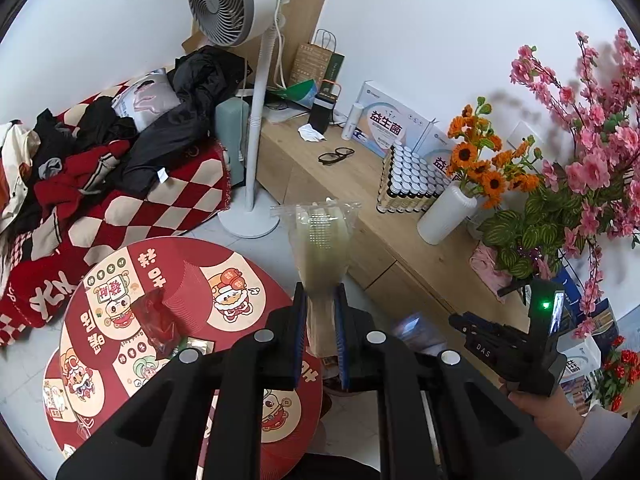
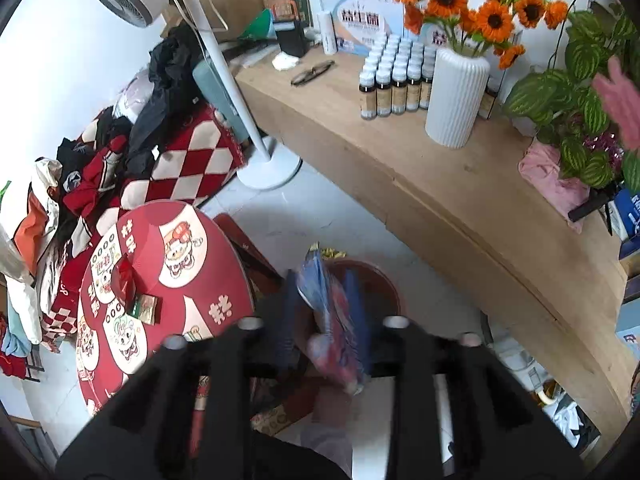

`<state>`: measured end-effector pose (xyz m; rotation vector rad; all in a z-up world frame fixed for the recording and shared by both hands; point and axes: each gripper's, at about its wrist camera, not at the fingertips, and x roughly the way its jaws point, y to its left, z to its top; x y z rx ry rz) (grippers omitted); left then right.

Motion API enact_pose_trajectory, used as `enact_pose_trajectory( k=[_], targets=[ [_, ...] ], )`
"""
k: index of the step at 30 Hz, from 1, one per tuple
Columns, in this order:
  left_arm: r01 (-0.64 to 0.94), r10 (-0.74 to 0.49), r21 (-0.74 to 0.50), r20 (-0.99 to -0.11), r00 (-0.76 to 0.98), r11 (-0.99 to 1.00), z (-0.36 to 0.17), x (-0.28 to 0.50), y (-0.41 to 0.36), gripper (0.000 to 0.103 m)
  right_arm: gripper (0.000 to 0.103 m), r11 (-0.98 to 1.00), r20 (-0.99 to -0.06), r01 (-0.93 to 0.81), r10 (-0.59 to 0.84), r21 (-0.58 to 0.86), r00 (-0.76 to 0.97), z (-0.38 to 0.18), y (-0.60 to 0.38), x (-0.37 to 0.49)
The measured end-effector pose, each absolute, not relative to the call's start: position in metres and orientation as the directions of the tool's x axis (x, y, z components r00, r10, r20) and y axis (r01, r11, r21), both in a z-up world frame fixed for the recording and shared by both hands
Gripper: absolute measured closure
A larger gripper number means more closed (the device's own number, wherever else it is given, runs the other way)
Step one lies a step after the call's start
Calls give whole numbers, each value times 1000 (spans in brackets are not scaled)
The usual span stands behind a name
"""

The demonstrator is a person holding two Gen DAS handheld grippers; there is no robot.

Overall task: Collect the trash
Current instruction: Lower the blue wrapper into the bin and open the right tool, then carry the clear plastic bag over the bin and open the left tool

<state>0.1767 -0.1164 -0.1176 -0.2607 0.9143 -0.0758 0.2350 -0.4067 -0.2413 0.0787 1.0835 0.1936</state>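
Round red table (image 1: 240, 264) beside red trash bin (image 2: 372, 276). Left claw (image 1: 320, 320) pinching clear plastic bag (image 1: 320, 240), raised past table edge. Right claw (image 2: 320, 320) spread over bin, blue-red wrapper (image 2: 328, 312) loose between jaws. Red wrapper (image 1: 156, 316) on table.

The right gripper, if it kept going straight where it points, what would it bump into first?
Probably the dark red round bin on the floor below the right gripper, past the blue crinkly wrapper between its jaws; depth is unclear.
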Motion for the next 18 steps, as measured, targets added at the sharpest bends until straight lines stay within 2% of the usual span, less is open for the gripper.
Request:
enact_pose_trajectory(
  k=[5,7,10,12,18],
  targets=[
    [-19,-199,-264,-770,606,964,-119,183,-124,90,62,980,-851,-156,184,122,492,-226,-404,231],
    [-2,-212,-267,-768,604,964,-119,185,-129,90,38,982,-836,-157,172,104,520,-217,-406,227],
    [25,-233,-273,-766,600,962,-120,189,-136,90,21,985,-810,-161,149,68,568,-202,-408,220],
    [45,-247,-275,-764,596,960,-120,192,-141,90,13,987,-793,-157,129,42,596,-192,-411,215],
    [130,-302,-279,-761,575,951,-120,202,-165,90,7,995,-767,-101,81,21,636,-171,-425,201]
  ],
)
